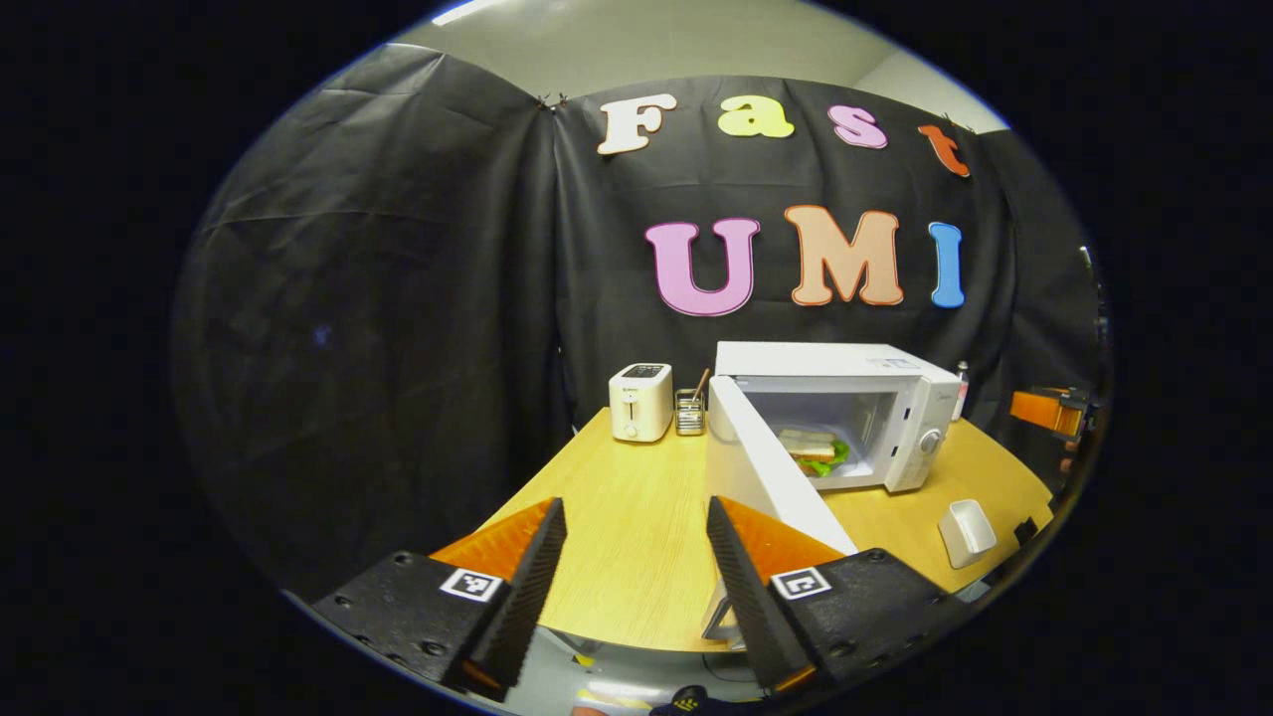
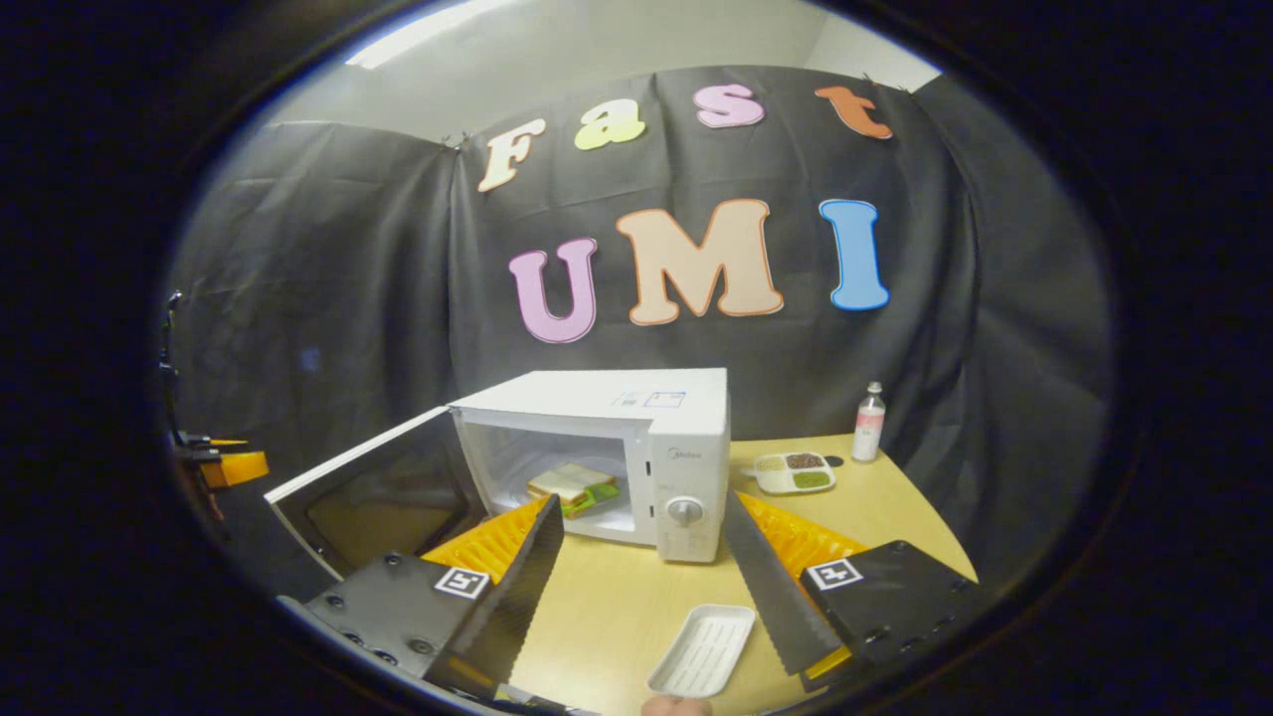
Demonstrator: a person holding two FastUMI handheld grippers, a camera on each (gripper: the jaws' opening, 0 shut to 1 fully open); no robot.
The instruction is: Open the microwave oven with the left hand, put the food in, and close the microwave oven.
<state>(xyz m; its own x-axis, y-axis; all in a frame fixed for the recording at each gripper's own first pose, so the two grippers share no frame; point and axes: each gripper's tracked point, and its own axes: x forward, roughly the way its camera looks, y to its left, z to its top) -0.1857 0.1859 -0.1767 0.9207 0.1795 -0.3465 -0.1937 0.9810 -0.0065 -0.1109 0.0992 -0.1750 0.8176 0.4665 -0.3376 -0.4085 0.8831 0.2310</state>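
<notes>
A white microwave (image 1: 900, 383) (image 2: 686, 438) stands on the wooden table with its door (image 1: 766, 467) (image 2: 373, 492) swung wide open. A sandwich with green leaves (image 1: 814, 449) (image 2: 572, 487) lies inside the cavity. My left gripper (image 1: 636, 542) is open and empty, held back from the table's near edge, with the open door just right of its right finger. My right gripper (image 2: 641, 552) is open and empty in front of the microwave, above the table. The left gripper (image 2: 224, 462) also appears at the far left of the right gripper view, and the right gripper (image 1: 1049, 410) at the far right of the left gripper view.
A white toaster (image 1: 641, 401) and a wire utensil holder (image 1: 690, 410) stand left of the microwave. An empty white tray (image 1: 965, 532) (image 2: 704, 649) lies near the table's front. A sectioned dish (image 2: 794, 471) and a small bottle (image 2: 869, 423) sit right of the microwave.
</notes>
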